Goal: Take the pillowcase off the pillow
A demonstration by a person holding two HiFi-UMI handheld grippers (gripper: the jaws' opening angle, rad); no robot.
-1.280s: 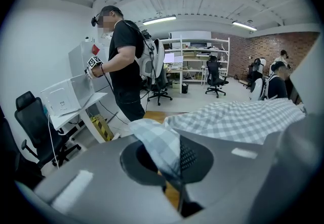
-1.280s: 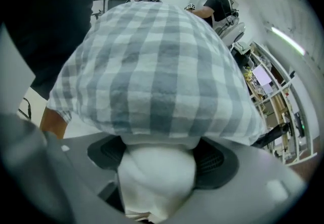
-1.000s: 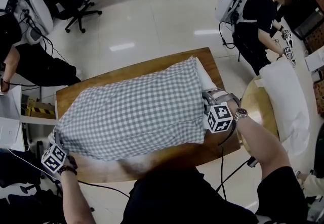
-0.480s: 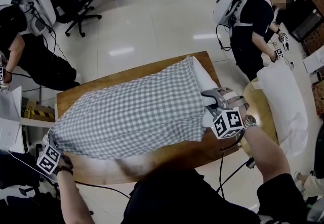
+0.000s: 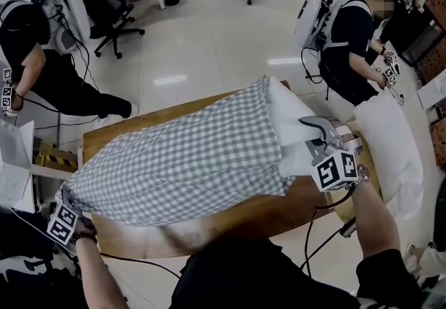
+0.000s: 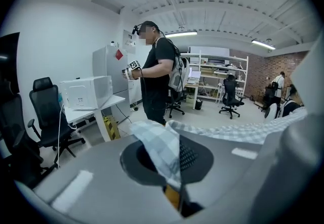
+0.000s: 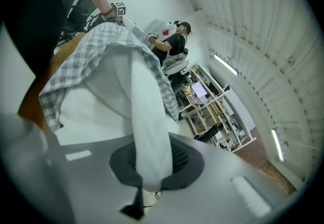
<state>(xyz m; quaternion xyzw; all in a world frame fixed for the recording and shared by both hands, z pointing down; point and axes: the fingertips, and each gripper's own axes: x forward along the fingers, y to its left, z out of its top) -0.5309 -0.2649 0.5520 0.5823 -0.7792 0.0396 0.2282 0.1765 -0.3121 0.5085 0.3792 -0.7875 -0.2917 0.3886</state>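
Note:
A grey-and-white checked pillowcase (image 5: 181,154) covers most of a white pillow (image 5: 289,116) lying across the wooden table (image 5: 230,220). The pillow's white end sticks out of the case's open mouth at the right and is lifted off the table. My right gripper (image 5: 308,127) is shut on that white end, and in the right gripper view the pillow (image 7: 147,132) runs as a pinched fold into the gripper (image 7: 144,190). At the table's lower left corner my left gripper (image 5: 67,197) is shut on the case's closed corner (image 6: 162,147), which bunches in the gripper (image 6: 172,187).
A second white pillow (image 5: 390,140) lies on a round table at the right edge. One person (image 5: 348,35) stands behind it and another (image 5: 35,56) at the far left. Office chairs (image 5: 104,1) stand on the floor beyond the table.
My right gripper has risen and drawn to the right with the pillow's end, so more white pillow shows outside the case. My left gripper has shifted slightly left with the case's corner.

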